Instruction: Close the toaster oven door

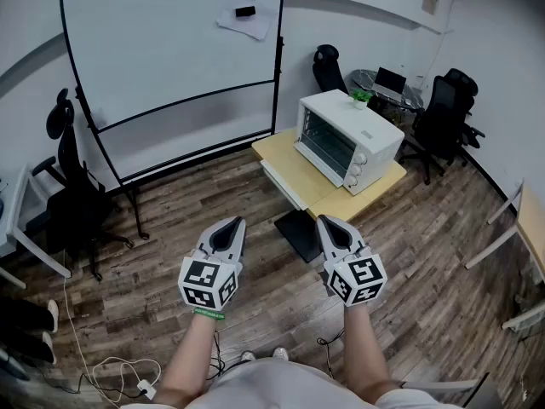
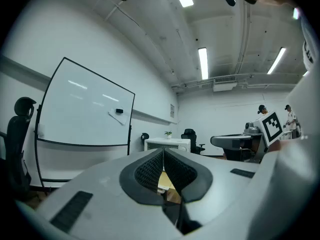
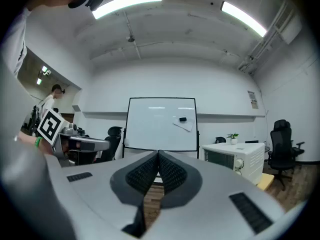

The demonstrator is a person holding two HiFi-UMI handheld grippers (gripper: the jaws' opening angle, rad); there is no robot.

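A person holds the left tool (image 1: 230, 225) and the right tool (image 1: 331, 223) side by side and level above a wood-plank floor (image 1: 162, 237), a marker cube at the back of each. Both tools are clenched: in each gripper view the ribbed dark pads meet at the tips with nothing between them.

The white toaster oven (image 1: 349, 137) stands on a low wooden desk (image 1: 279, 156), ahead and to the right of both tools and well apart from them. It is nearer the right tool than the left. The oven fills the desk's far right part, and its front faces the bare strip along the desk's left edge. Its glass door (image 1: 327, 144) stands upright against the front and looks shut, with the knobs in a column beside it. A small potted plant (image 1: 362, 98) sits on the oven's top.

In the left gripper view the oven appears straight beyond the closed jaw tips. In the right gripper view it lies off to the right of them. A wheeled whiteboard (image 1: 170, 49) stands to the left of the desk, and black office chairs (image 1: 447, 113) stand behind it.
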